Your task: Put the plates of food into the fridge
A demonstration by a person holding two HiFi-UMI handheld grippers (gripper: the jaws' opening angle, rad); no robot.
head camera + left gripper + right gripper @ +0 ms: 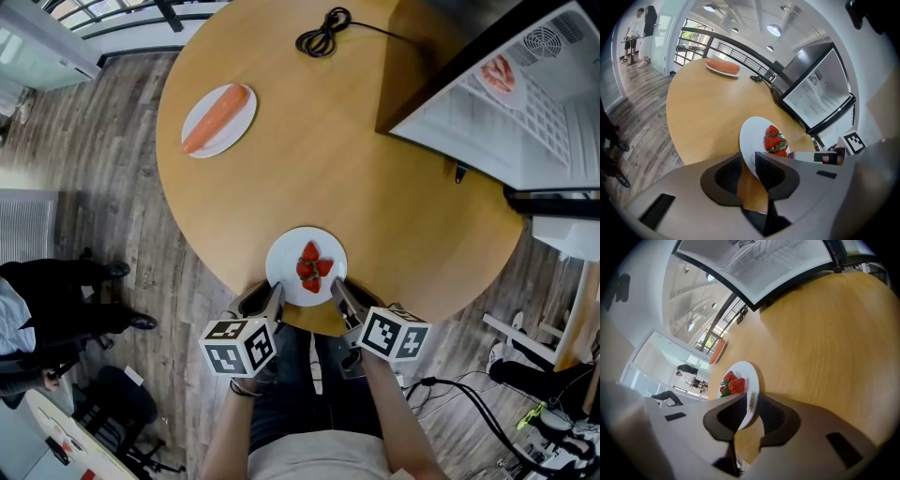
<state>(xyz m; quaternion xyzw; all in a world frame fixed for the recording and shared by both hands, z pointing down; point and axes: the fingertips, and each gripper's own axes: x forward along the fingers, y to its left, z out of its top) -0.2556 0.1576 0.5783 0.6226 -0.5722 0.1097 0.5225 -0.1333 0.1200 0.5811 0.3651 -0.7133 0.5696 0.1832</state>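
Fingers point(772, 171) on strawberry plate point(285, 266), apparently level

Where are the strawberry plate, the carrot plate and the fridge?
Strawberry plate point(282, 264): head view, bare left rim.
Carrot plate point(236, 127): head view, bare lower-right rim.
Fridge point(534, 131): head view, white inner wall.

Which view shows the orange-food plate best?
Head view: the orange-food plate is seen whole from above, nothing blocking it. Left gripper view shows it small and edge-on across the table; right gripper view catches only a distant orange sliver.
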